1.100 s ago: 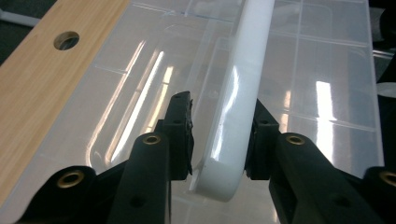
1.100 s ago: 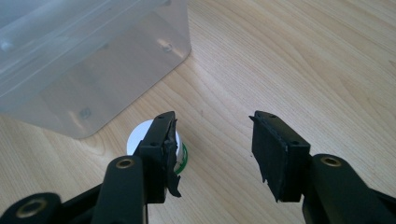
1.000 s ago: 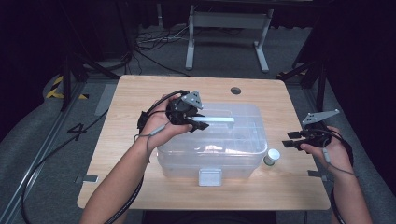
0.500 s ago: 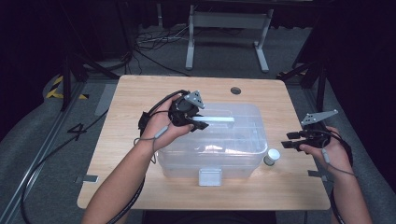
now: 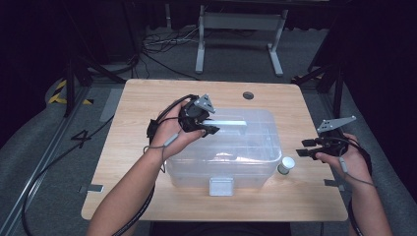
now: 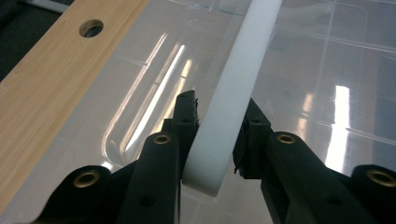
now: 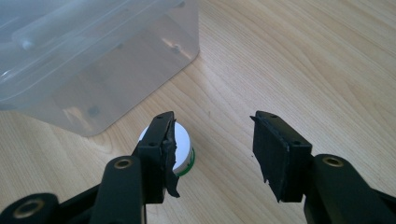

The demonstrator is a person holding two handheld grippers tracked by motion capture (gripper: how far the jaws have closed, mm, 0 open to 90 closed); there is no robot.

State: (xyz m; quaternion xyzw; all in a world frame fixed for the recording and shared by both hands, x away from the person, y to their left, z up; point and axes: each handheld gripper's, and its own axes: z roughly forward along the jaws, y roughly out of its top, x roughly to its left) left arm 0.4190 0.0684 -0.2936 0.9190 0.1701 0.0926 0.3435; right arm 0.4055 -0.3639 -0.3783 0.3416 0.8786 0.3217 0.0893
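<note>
Lid handle [image 6: 233, 107], a white bar across the top of the clear plastic storage box [image 5: 223, 162] at the middle of the counter [image 5: 123, 113], sits clamped in the left tongs [image 5: 209, 129]. The lid looks seated, so lifting is not yet done. Right of the box stands a small white-capped jar [image 7: 180, 151]; the right tongs [image 7: 215, 149] hang over it, spread wide and empty.
</note>
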